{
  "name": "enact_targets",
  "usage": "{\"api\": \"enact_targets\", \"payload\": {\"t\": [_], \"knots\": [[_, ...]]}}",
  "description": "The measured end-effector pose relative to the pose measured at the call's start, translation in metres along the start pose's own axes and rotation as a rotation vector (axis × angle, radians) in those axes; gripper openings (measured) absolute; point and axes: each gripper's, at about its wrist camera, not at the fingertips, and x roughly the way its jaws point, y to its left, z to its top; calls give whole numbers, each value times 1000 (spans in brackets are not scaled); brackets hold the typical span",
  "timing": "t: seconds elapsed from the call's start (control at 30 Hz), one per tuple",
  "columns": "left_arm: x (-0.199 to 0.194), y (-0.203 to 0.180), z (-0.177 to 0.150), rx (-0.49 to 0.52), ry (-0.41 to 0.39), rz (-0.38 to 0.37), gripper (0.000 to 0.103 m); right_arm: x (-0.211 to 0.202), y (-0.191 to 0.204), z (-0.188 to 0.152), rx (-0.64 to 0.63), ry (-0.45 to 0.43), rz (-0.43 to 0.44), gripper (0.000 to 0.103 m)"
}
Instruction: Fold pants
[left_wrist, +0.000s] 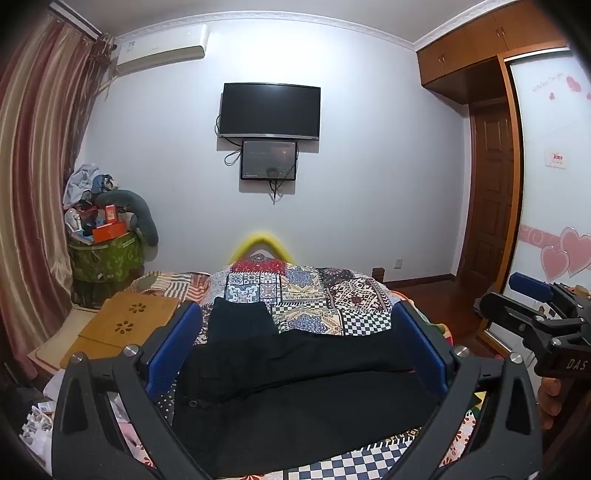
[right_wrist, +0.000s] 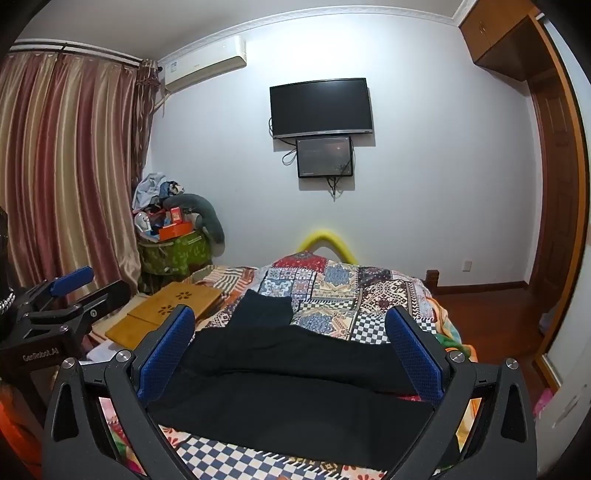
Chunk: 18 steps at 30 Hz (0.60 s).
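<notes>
Left wrist view looks down past the left gripper (left_wrist: 295, 345), its blue-padded jaws spread wide with nothing pressed between them, hovering just above the black pants (left_wrist: 295, 398). The pants lie across the near end of the bed (left_wrist: 314, 295), on a patchwork quilt (left_wrist: 332, 291) of checks and tile patterns, with one leg reaching away toward the far end. At the right edge of that view the right gripper (left_wrist: 532, 306) shows, held in a hand (left_wrist: 550, 402); from its own camera the right gripper (right_wrist: 291, 341) also stands with jaws wide apart over the pants (right_wrist: 295, 391), clamping nothing, and the left gripper (right_wrist: 70, 291) appears at its left. Beside the bed on the left sits a wooden lap tray (left_wrist: 125, 325) with flower-shaped cutouts. Farther back, a green basket (left_wrist: 105, 258) heaped with clothes and boxes stands by striped curtains (left_wrist: 33, 166). On the far wall hang a dark television (left_wrist: 269, 110), a smaller screen (left_wrist: 268, 160) below it, and an air conditioner (left_wrist: 162, 48) near the ceiling.
</notes>
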Motion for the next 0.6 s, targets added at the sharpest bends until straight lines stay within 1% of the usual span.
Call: {"api": "enact_targets", "payload": {"t": [0.3,0.33,0.53,0.6], "knots": [[2,-2,1,0,1,-4,103,-1,-2,2,-7,-4,1,102],[1,-1,-5,-1,-1,-2,103,-1,-2,2,-8,-3,1,102],[3,4,-7,3,-5,-5,103,0,0,2,-10,-3,-1,102],[0,0,1,7,-5,-7,103,0,0,2,-10,-3,0,102]]}}
